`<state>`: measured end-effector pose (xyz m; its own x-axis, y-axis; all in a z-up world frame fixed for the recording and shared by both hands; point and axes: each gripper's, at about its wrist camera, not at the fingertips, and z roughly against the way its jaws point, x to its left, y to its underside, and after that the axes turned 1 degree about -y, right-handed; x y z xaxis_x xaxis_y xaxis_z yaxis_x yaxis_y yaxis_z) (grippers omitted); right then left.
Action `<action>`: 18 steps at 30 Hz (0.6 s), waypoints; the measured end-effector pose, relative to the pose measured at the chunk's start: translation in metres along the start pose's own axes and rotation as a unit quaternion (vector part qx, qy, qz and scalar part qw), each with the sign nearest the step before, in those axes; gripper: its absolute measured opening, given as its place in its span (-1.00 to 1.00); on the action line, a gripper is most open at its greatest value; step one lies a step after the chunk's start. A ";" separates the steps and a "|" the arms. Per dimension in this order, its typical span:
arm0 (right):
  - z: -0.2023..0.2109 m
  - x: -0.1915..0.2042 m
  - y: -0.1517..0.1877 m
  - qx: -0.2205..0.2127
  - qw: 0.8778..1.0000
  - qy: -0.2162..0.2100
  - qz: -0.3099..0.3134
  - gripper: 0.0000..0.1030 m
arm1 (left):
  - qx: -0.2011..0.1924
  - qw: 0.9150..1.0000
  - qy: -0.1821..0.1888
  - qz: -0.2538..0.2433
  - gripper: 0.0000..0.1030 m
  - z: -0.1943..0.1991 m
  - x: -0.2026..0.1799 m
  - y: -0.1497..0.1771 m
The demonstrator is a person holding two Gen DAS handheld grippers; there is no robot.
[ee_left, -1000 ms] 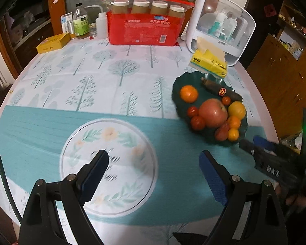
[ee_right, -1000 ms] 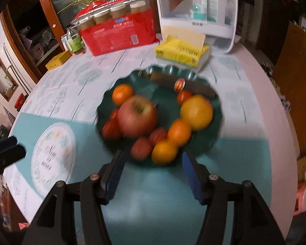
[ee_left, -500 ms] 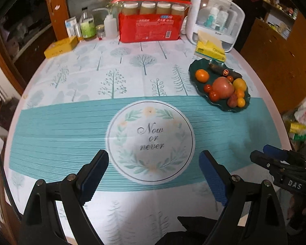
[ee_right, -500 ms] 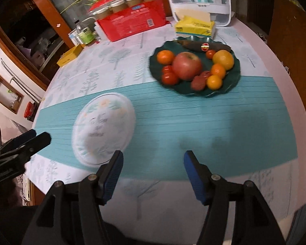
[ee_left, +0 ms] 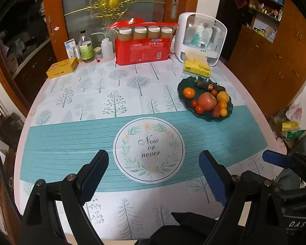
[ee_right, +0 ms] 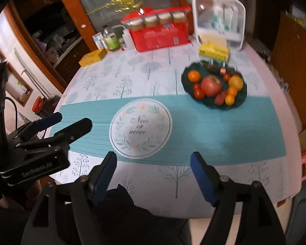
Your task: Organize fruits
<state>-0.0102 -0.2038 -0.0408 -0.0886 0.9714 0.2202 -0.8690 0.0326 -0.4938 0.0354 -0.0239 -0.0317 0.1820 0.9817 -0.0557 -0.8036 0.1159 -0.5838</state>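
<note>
A dark green plate (ee_left: 185, 84) (ee_right: 240, 100) stands at the right of the round table. It holds a red apple (ee_left: 207, 101) (ee_right: 211, 83), an orange (ee_left: 189, 92) (ee_right: 194, 76), a yellow fruit (ee_left: 222, 97) (ee_right: 235, 82), small tomatoes and a dark wrapped stick. My left gripper (ee_left: 153, 155) (ee_right: 73, 120) hangs open and empty over the near part of the table, well back from the plate. My right gripper (ee_right: 154, 155) (ee_left: 279, 161) is also empty near the front edge, and its jaws are opening.
At the back stand a red pack of jars (ee_left: 142, 47), a white cosmetics box (ee_left: 202, 38), a yellow tissue pack (ee_left: 196, 67), a yellow tin (ee_left: 61, 68) and bottles (ee_left: 86, 49). A round "Now or never" print (ee_left: 149, 149) marks the cloth's middle.
Both grippers have drawn back and up from the plate, which now looks small and far. The right gripper's jaws stand wider than before. The left jaws are unchanged.
</note>
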 end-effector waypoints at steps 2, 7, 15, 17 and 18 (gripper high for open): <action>0.007 0.003 -0.001 -0.007 1.000 0.005 0.007 0.53 | 0.000 1.000 -0.007 0.006 0.73 0.007 -0.002 0.003; 0.010 0.003 0.006 -0.011 1.000 0.012 0.010 0.54 | -0.002 0.999 -0.036 0.021 0.74 0.016 -0.006 0.015; 0.002 -0.003 0.016 -0.004 1.000 -0.009 -0.006 0.58 | -0.024 0.993 -0.097 0.059 0.81 0.026 0.005 0.025; 0.002 -0.002 0.016 -0.008 1.000 -0.008 -0.005 0.69 | -0.028 0.993 -0.101 0.060 0.89 0.028 0.005 0.025; 0.003 -0.002 0.016 -0.010 1.000 -0.005 -0.005 0.75 | -0.033 0.992 -0.101 0.060 0.92 0.029 0.005 0.025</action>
<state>-0.0255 -0.2055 -0.0467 -0.0848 0.9686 0.2339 -0.8596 0.0475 -0.5087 -0.0004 -0.0116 -0.0232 -0.0355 0.9988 0.0325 -0.7719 -0.0068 -0.6357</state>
